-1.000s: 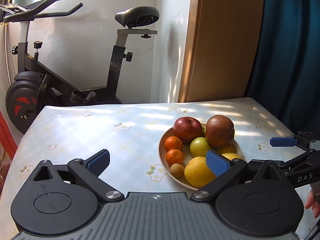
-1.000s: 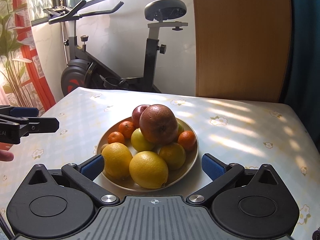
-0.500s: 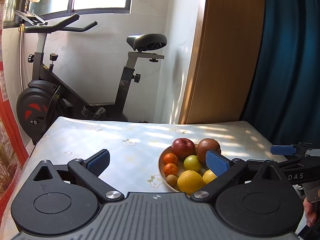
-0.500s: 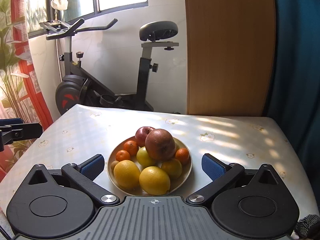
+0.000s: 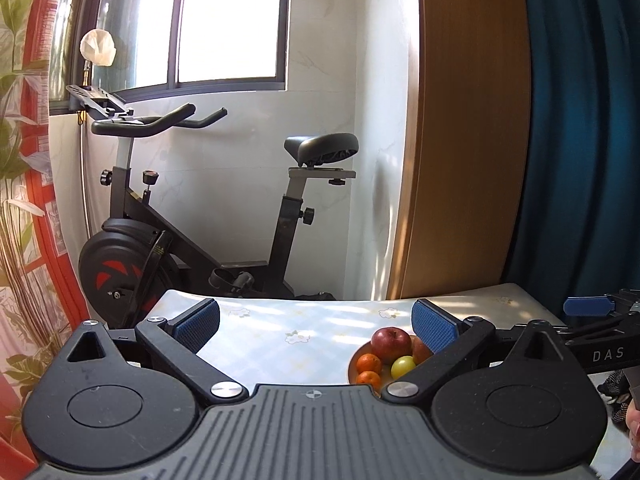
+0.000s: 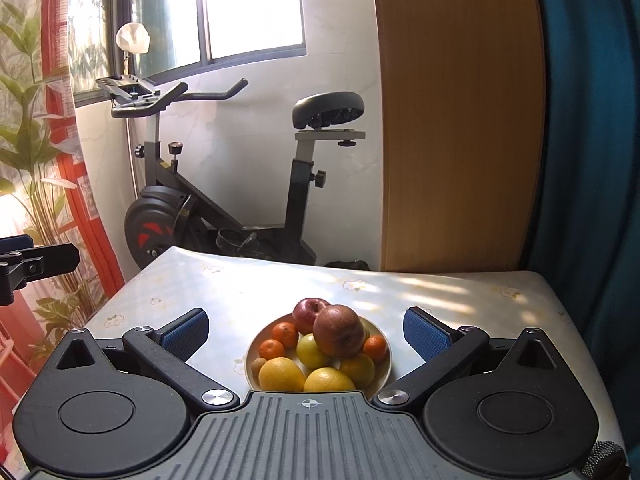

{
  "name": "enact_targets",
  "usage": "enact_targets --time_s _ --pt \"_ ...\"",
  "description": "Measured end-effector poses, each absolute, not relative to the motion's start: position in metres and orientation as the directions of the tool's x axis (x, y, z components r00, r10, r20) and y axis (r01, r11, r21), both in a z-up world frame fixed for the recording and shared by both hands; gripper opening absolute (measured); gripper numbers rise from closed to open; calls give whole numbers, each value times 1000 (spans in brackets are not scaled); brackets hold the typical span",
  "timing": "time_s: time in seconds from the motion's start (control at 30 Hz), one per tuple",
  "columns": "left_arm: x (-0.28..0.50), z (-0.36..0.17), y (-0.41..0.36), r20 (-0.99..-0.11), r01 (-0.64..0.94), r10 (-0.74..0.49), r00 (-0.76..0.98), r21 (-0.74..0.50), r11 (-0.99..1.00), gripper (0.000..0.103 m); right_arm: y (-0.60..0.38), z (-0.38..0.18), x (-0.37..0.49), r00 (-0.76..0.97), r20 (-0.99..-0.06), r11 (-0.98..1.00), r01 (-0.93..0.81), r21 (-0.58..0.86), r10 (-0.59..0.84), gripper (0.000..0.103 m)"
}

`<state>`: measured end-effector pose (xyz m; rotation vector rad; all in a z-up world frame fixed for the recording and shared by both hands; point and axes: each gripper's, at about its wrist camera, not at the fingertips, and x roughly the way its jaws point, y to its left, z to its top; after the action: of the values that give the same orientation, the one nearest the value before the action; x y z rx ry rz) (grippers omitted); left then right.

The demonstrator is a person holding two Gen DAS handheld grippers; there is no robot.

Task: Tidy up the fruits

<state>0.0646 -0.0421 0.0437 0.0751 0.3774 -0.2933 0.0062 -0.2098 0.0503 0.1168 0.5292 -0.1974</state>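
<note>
A cream plate [image 6: 382, 376] piled with fruit sits on the table. On it are a red apple [image 6: 307, 311], a brown-red round fruit [image 6: 339, 330] on top, small oranges [image 6: 285, 331], a green fruit [image 6: 311, 350], two large yellow citrus [image 6: 281, 374] and a small kiwi [image 6: 257, 365]. My right gripper [image 6: 306, 330] is open and empty, held back above the plate. My left gripper [image 5: 316, 322] is open and empty, left of the plate [image 5: 353, 364]; the red apple [image 5: 391, 340] shows beside its right finger.
The table [image 6: 248, 292] has a pale floral cloth. An exercise bike [image 6: 224, 200] stands behind it by the window wall. A wooden panel [image 6: 460, 120] and a blue curtain [image 6: 588, 140] are at the back right. A red patterned curtain [image 6: 36, 120] hangs at left.
Both grippers have pulled back and risen away from the plate, so the fruit looks smaller and lower. Both stayed open and empty. The fruit has not moved.
</note>
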Motion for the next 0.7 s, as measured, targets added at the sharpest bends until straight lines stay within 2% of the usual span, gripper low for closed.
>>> enact_targets --time_s 0.43,0.7 --pt "60 45 -33 -373 292 -288 882 -46 955 103 -203 62 -3 853 -493 974 222 46 -171 103" --pt "59 45 -36 -381 279 -268 885 -27 960 103 -202 62 -3 853 -492 973 225 45 -174 103"
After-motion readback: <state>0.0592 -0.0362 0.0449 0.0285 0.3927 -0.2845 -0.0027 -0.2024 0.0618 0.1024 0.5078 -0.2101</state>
